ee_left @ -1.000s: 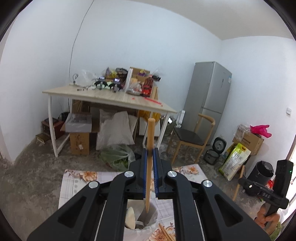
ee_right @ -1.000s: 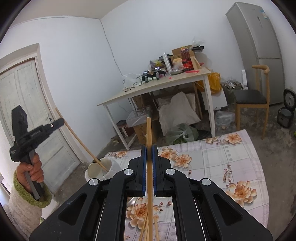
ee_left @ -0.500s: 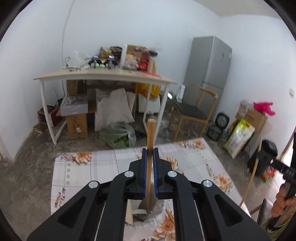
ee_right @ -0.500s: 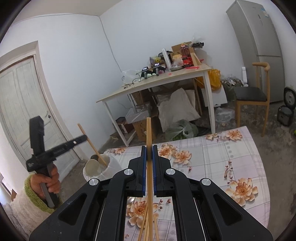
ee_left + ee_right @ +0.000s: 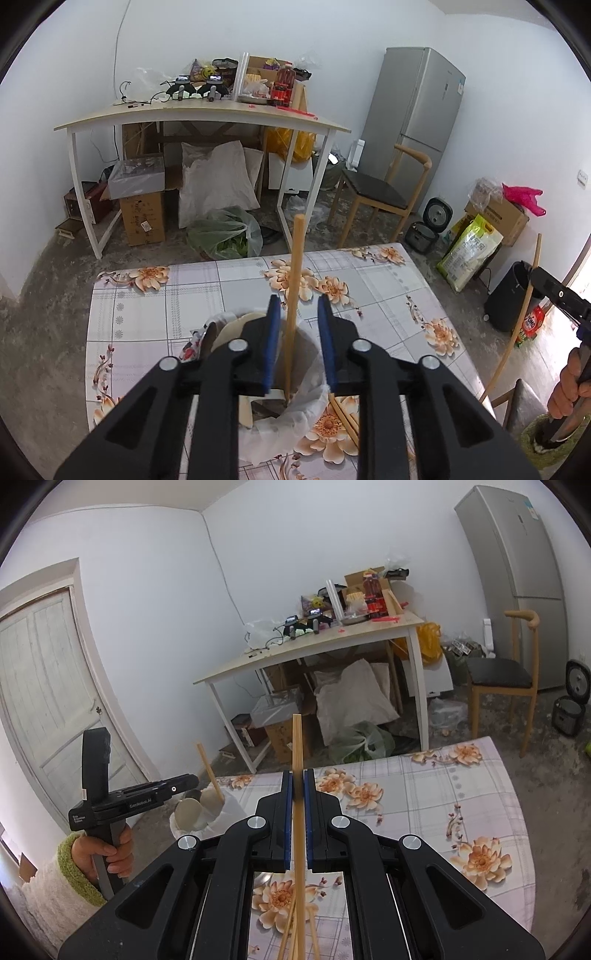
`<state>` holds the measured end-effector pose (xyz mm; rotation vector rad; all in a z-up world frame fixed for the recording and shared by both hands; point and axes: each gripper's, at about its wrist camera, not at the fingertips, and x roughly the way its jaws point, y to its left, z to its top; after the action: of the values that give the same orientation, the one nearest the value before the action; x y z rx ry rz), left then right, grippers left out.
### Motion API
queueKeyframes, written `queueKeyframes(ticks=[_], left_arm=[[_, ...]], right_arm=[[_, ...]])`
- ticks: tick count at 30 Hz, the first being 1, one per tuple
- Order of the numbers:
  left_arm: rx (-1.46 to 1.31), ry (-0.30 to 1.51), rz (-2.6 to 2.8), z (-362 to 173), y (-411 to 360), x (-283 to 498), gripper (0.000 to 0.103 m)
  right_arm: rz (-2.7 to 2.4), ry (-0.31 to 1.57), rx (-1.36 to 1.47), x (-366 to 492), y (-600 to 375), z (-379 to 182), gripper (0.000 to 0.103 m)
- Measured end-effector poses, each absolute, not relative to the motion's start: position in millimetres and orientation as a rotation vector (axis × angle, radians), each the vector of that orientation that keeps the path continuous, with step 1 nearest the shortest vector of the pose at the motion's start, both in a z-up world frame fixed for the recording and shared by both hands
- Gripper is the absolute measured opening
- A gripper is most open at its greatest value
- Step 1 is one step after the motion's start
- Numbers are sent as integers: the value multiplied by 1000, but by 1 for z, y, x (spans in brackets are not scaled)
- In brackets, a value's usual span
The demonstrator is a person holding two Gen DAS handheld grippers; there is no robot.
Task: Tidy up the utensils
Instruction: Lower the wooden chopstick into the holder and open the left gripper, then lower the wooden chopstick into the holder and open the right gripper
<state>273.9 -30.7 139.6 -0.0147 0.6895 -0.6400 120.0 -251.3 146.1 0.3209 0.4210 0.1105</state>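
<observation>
now loose chopstick [image 5: 294,295] in cup [image 5: 310,402]

- only legible bit: "GenRobot.AI" in white on the side of the left gripper [image 5: 184,788], right wrist view
- small white lettering on its grip [image 5: 78,821] too tiny to read

The left hand-held gripper [image 5: 295,314] has just been opening, its blue pads clear of a wooden chopstick [image 5: 295,280] standing in the white cup [image 5: 310,402]

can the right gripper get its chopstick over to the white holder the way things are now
Probably yes. The right gripper is shut on a wooden chopstick, and open floral tablecloth lies between it and the white utensil holder; only the left gripper hovers there.
</observation>
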Motion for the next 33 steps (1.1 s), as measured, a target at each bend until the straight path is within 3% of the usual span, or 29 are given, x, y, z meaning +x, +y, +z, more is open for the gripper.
queueKeyframes(ticks=[3,8,13,21,33], left_arm=[[-32,666,-639,145,-23,267,24],[-59,605,-622,155,-3,246,41],[-92,553,-604,158,25,213,50],[-119,532,-557,146,67,181,53],[-151,563,-490,125,106,174,53]], right_arm=[[144,404,329,121,-252,157,4],[253,337,340,133,-241,183,4],[368,257,335,159,-219,216,4],[436,180,278,205,-179,248,4],[413,259,113,245,-130,193,4]])
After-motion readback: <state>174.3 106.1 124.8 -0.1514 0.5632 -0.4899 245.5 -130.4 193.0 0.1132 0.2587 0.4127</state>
